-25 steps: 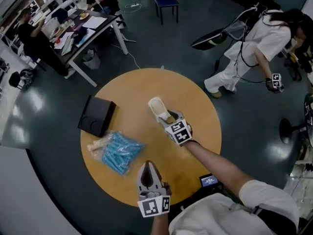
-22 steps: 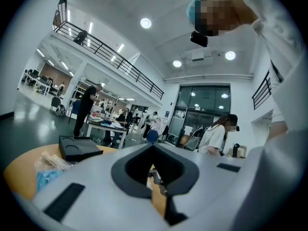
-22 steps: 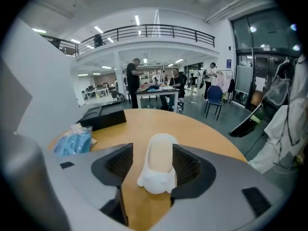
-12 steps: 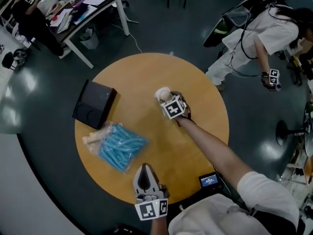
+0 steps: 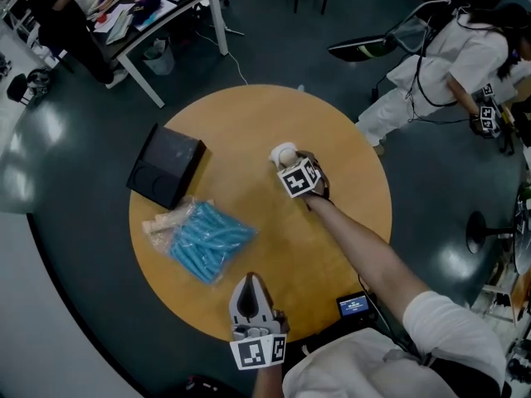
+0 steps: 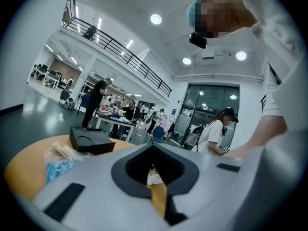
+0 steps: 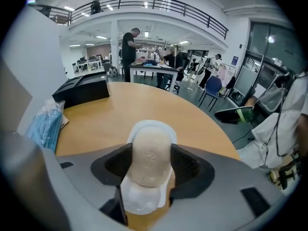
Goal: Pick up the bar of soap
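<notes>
1. Out past the middle of the round wooden table [image 5: 249,123], the right gripper [image 5: 288,161] is tipped steeply down over the bar of soap [image 7: 150,150]. Its jaws have just been closing in a touch. The pale bar sits squarely between them, with the dark pads up against both of its long sides.
2. The soap lies on a white soap dish [image 7: 140,202], which sits flat on the tabletop. The dish's rim peeks out beyond the bar's far end and shows again below its near end.
3. Back at the near edge, the left gripper [image 5: 251,283] hangs roughly level. Its jaws are drawn almost together, only a sliver of tabletop shows through, and there's nothing in them.
4. Over on the left side, well apart from the soap, sits a black box [image 5: 166,167]. Just beside it, toward the near edge, is a clear bag of blue pieces [image 5: 209,240].
5. A small lit screen [image 5: 354,306] sits at the near-right rim of the table.
6. Beyond the table, a person in white [image 5: 448,65] bends over on the dark floor. A cluttered desk [image 5: 158,15] stands at the upper left.
</notes>
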`<action>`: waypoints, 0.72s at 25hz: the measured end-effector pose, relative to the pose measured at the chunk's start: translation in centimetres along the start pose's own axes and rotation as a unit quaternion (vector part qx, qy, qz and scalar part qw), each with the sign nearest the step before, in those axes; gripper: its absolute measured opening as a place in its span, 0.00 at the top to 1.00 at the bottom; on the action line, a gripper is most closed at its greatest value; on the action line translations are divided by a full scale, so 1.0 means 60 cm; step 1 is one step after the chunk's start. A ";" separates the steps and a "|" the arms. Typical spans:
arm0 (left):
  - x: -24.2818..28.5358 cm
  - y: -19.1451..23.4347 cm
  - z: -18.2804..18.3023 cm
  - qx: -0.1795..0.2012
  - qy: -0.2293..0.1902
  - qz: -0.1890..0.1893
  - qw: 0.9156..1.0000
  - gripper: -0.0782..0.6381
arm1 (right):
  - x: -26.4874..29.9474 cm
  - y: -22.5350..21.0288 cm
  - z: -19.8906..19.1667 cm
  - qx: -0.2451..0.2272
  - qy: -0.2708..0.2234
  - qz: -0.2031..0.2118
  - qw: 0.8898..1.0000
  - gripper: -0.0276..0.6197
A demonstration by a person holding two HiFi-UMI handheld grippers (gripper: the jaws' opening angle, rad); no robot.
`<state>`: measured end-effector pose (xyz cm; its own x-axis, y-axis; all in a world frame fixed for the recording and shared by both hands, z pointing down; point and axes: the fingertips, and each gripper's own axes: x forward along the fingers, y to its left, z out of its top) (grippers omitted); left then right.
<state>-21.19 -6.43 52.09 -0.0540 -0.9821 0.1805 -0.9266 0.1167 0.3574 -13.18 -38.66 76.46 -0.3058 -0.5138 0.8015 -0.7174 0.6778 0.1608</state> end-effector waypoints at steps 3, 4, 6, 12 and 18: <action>-0.015 0.005 -0.004 0.000 0.001 0.001 1.000 0.88 | -0.016 0.000 0.007 -0.012 -0.019 -0.006 1.000 0.55; -0.018 0.008 -0.005 0.000 0.001 0.001 1.000 0.88 | -0.026 0.001 0.013 -0.011 -0.030 -0.005 0.999 0.55; -0.024 0.009 -0.003 0.000 -0.003 0.002 1.000 0.88 | -0.059 0.004 0.026 -0.007 -0.060 0.000 0.998 0.55; -0.046 -0.025 0.039 0.016 -0.030 -0.016 0.999 0.88 | -0.305 0.018 0.070 0.015 -0.234 0.026 0.972 0.55; -0.087 -0.089 0.094 0.035 -0.071 -0.035 0.996 0.88 | -0.657 0.054 0.051 0.049 -0.411 0.071 0.908 0.55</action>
<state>-18.07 -2.76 44.08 -0.0359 -0.9990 0.0251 -0.9534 0.0418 0.2989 -5.38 -17.81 43.64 -0.7338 -0.6713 0.1041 -0.6745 0.7382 0.0056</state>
